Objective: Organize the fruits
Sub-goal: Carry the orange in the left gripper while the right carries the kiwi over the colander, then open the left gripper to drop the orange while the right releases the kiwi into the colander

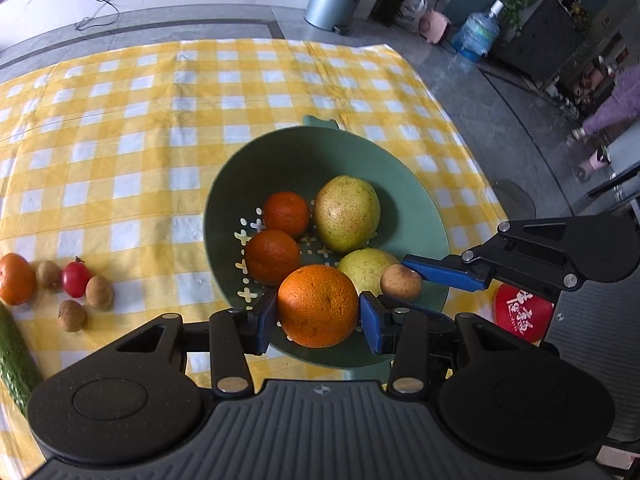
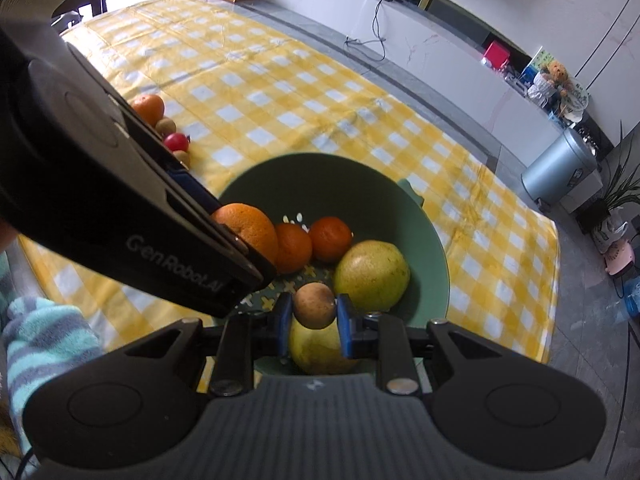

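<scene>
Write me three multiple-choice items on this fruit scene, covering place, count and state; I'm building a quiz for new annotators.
1. Where is the cucumber?
A. in the bowl
B. on the checked cloth, outside the bowl
C. in the right tongs

2. How many pears are in the green bowl?
A. one
B. two
C. four

3. What do the left tongs hold?
A. a large orange
B. nothing
C. a tomato

Key: 1 B, it lies at the cloth's edge in the left wrist view. 2 B, one pear and a second show. 3 A, the pads clamp the large orange; the right tongs hold a longan.
</scene>
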Motion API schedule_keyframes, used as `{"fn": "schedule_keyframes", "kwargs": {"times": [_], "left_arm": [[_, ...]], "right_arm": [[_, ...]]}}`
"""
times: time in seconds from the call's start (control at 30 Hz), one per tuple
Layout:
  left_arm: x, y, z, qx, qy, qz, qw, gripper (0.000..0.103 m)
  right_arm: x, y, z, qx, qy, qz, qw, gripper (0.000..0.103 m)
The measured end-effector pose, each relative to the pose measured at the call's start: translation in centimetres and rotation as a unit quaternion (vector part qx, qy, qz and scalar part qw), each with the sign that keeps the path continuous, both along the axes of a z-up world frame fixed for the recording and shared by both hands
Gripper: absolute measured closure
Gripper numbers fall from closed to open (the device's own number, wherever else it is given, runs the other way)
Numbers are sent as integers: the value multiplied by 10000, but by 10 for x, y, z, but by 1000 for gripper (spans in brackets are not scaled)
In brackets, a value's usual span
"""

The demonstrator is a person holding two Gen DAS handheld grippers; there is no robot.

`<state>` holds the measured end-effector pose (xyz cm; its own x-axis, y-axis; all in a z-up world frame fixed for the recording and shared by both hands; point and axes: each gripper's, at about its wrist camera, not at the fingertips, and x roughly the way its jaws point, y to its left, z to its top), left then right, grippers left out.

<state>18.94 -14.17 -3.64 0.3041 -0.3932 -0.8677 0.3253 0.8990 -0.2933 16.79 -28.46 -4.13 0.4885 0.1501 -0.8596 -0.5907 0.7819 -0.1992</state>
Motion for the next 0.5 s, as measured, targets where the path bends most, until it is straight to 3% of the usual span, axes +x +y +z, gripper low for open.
{"fn": "schedule_keyframes", "kwargs": {"times": [0.5], "left_arm": [[30,-13,-29,474,580,-299,9967,54]], "right_arm": [[22,4,-26,105,500,253,9984,83]]}}
